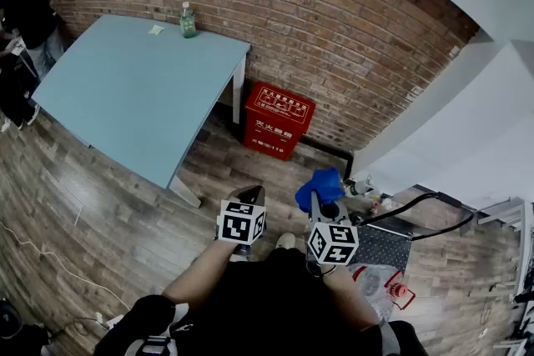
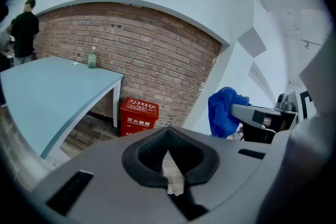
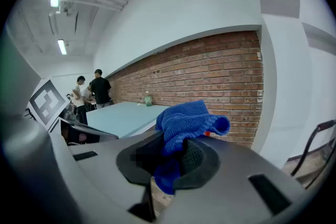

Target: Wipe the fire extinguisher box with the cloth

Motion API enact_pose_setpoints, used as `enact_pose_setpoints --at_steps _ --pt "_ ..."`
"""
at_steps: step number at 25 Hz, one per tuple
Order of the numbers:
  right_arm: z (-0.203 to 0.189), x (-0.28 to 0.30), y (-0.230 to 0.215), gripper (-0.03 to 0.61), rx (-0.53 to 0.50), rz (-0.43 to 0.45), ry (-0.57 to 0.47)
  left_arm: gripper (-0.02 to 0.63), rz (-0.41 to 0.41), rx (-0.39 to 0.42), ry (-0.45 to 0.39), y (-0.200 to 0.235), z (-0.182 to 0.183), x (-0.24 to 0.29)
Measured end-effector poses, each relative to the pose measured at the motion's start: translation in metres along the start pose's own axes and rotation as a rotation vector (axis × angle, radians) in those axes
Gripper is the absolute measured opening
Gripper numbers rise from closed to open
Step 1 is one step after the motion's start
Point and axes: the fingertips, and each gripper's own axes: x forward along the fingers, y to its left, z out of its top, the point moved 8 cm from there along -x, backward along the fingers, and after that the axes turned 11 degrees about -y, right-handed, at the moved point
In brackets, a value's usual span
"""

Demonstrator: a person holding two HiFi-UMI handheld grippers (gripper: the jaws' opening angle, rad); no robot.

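My right gripper [image 1: 320,204] clenches the blue terry cloth [image 1: 319,186]; my left gripper [image 1: 249,198] is closed on nothing. The red plastic fire extinguisher box [image 1: 278,121] stands lid-down against the brick wall [image 1: 334,29], beside the pale blue table [image 1: 133,87].

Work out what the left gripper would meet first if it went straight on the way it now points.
Probably the brick wall, just right of the red fire extinguisher box; nothing nearer shows in that line. Depth is unclear, so the box is possible.
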Motion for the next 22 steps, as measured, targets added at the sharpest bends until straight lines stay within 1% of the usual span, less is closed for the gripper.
enact_pose_setpoints --at_steps 5,8,12,17,22 --pt "-0.001 0.017 0.0 0.052 0.01 0.008 -0.006 0.005 0.023 -0.003 -0.003 0.015 0.002 0.003" --pt "-0.001 0.032 -0.001 0.052 0.011 0.03 -0.007 0.005 0.048 -0.004 -0.001 0.023 0.006 0.008" --pt "0.002 0.062 -0.016 0.052 0.017 0.048 -0.012 0.005 0.075 0.009 0.002 0.028 0.018 0.028" --pt "0.015 0.122 -0.04 0.052 0.012 0.071 -0.034 0.005 0.106 0.02 -0.003 0.044 0.044 0.074" --pt "0.03 0.191 -0.076 0.052 -0.019 0.107 -0.046 0.005 0.127 0.042 -0.012 0.054 0.08 0.142"
